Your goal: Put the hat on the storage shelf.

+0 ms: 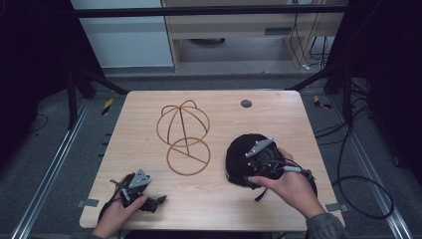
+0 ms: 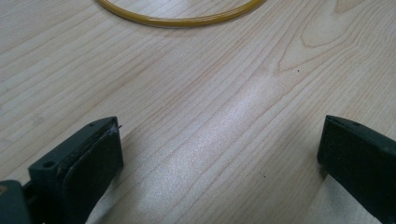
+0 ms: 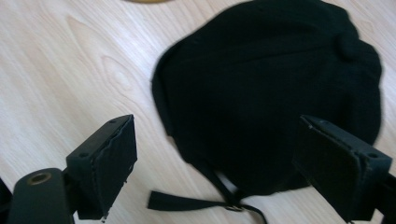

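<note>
Light wooden tabletop [image 1: 149, 199]: your left gripper [image 2: 219, 154] near left, fingers wide apart, empty. Your right gripper [image 3: 243, 158], fingers spread, empty, above black fabric cap [image 3: 275, 88] near right. Yellow wire cap-shaped frame [image 1: 184, 137] at centre.

One table [image 1: 149, 209], pale wood, and on it one black cap [image 1: 239, 149] lying flat, with one strap [image 3: 187, 201] trailing from its edge in the right gripper view. One wire stand [image 1: 184, 137] in a golden-yellow colour, and count its parts: one domed frame up top, one flat ring below. One small dark round disc [image 1: 246, 103] near the table's far edge. Two tools in play: one left tool [image 1: 155, 201], one right tool [image 1: 240, 173]. Two hands as well: one left hand [image 1: 119, 214], one right hand [image 1: 290, 188]. Each tool shows two black jaws, set wide apart.
</note>
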Tool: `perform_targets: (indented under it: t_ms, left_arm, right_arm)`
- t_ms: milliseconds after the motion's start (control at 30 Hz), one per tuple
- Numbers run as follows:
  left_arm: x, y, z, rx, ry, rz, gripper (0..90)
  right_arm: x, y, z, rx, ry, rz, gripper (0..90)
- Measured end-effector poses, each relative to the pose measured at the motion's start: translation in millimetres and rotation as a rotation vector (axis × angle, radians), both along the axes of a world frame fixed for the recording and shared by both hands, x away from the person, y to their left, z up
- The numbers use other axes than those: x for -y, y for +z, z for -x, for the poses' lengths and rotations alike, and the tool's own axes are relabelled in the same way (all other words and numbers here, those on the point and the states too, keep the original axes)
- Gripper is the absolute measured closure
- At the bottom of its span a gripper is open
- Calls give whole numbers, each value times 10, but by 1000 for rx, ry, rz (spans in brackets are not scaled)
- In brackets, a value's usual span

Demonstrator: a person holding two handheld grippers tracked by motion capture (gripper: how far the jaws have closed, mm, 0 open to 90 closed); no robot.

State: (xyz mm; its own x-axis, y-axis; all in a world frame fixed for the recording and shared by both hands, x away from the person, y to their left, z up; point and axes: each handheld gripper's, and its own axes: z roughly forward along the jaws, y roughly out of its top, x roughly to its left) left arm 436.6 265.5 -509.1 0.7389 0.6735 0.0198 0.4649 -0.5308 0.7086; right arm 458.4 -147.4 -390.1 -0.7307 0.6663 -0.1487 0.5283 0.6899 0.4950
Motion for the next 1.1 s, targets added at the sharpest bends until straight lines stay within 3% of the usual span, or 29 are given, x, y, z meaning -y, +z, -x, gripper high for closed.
perform_targets:
  t_ms: [233, 333, 767, 933, 1000, 1100]
  left_arm:
    - [6, 0, 6, 0, -4, -1, 0]
    - [8, 0, 6, 0, -4, 0, 0]
    - [37, -1, 1, 1, -15, 2, 0]
    - [41, -1, 2, 1, -17, 2, 0]
    - [44, -1, 3, 1, -17, 2, 0]
    - [50, -1, 2, 0, -18, 2, 0]
  right_arm:
    - [92, 175, -275, -47, -27, 35, 217]
    - [94, 233, -394, -29, -8, 92, 215]
    - [69, 214, -894, -141, -79, -19, 223]
    - [15, 121, -974, -179, -96, 9, 235]
    - [14, 62, -1017, -192, -95, 5, 289]
    - [15, 22, -1033, -201, -86, 7, 445]
